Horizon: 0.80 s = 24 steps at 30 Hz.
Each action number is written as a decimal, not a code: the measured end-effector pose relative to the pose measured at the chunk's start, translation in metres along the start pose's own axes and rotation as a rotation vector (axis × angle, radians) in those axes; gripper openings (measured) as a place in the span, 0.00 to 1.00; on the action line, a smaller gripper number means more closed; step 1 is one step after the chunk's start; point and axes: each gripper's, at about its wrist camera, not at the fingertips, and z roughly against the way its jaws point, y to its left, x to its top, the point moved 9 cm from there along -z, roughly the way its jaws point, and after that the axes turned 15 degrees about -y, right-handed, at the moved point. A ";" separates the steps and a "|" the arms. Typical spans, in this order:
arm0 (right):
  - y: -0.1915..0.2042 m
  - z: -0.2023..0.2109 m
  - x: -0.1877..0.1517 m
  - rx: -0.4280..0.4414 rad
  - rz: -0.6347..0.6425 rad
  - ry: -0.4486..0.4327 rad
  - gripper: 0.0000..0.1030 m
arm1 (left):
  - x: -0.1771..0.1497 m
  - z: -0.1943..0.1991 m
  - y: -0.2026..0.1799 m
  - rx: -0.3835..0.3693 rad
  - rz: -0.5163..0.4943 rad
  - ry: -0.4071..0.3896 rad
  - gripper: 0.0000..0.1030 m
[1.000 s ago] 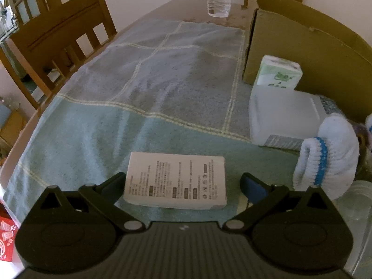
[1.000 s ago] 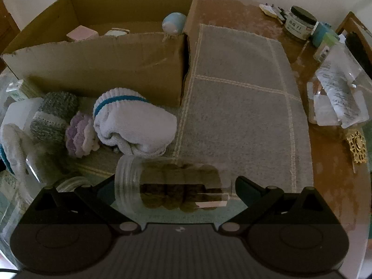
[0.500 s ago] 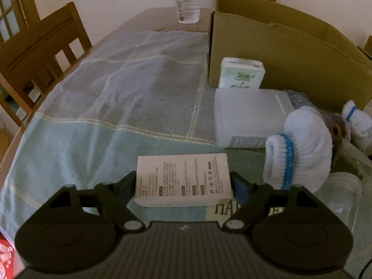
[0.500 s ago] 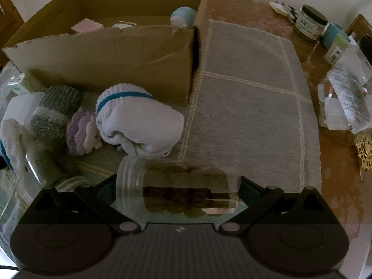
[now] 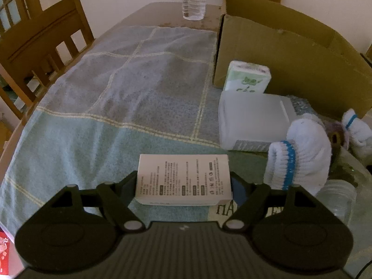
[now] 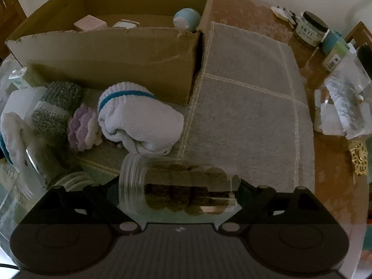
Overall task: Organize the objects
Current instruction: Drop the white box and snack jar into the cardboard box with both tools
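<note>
Both claws have narrowed: left around white box, right around cookie-filled jar.

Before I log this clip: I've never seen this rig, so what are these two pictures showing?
No robot: a person carries a two-finger gripper in each hand, each with a fisheye camera looking along its fingers. The black shapes at the bottom are the gripper itself.

In the left wrist view, the left gripper is closing on a white printed box lying on a cloth-covered table; the fingers reach its ends.

In the right wrist view, the right gripper is closing around a clear jar lying on its side; I cannot tell whether it is touched.

Nearby: a cardboard box, rolled white socks, a tissue pack, a water bottle.
</note>
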 end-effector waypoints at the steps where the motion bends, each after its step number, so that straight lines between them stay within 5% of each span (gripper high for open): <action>1: 0.000 0.002 0.000 0.005 0.002 -0.002 0.92 | 0.001 0.001 0.001 -0.003 -0.007 0.001 0.77; 12: 0.009 0.045 0.033 0.101 0.095 -0.060 0.92 | 0.041 0.039 -0.006 -0.115 -0.143 -0.009 0.77; 24: 0.027 0.083 0.125 0.209 0.158 -0.235 0.92 | 0.164 0.052 -0.061 -0.280 -0.197 -0.179 0.77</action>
